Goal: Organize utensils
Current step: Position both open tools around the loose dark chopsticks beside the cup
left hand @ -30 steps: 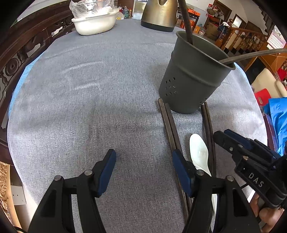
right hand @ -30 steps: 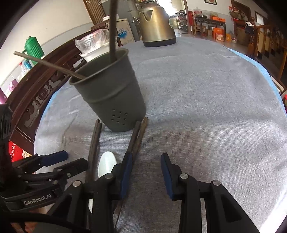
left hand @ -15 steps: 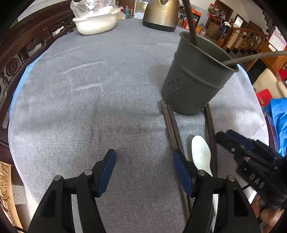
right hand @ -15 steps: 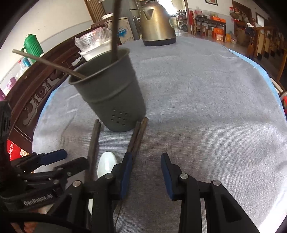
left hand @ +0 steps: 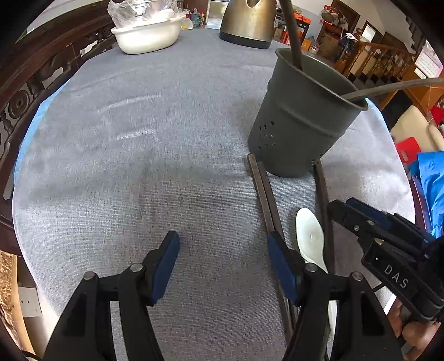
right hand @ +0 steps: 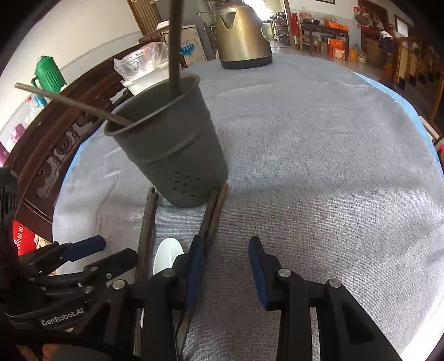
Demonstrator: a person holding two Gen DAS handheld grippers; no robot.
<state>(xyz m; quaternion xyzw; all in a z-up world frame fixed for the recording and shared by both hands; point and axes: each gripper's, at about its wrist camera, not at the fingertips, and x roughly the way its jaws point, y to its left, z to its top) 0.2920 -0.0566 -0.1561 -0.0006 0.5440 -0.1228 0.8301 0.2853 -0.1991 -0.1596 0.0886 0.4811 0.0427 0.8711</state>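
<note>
A dark grey perforated utensil holder (left hand: 302, 116) stands on the grey cloth, also in the right wrist view (right hand: 169, 144), with two dark chopsticks sticking out of it. Dark chopsticks (left hand: 263, 191) lie on the cloth in front of it, a pair on one side and more (left hand: 323, 200) on the other, with a white spoon (left hand: 310, 236) between them. In the right wrist view the chopsticks (right hand: 213, 211) and spoon (right hand: 166, 255) lie at lower left. My left gripper (left hand: 223, 255) is open and empty, left of the spoon. My right gripper (right hand: 224, 258) is open and empty, its left finger over the chopstick pair.
A brass kettle (left hand: 247, 22) and a white basin (left hand: 147, 36) with a plastic bag stand at the far edge of the round table. A carved wooden chair back (left hand: 33, 83) runs along the left. A green jug (right hand: 50, 72) stands beyond the table.
Both grippers have shifted only slightly; the holder looks a little nearer in both views. Both stay open and empty. The utensils have not moved.
</note>
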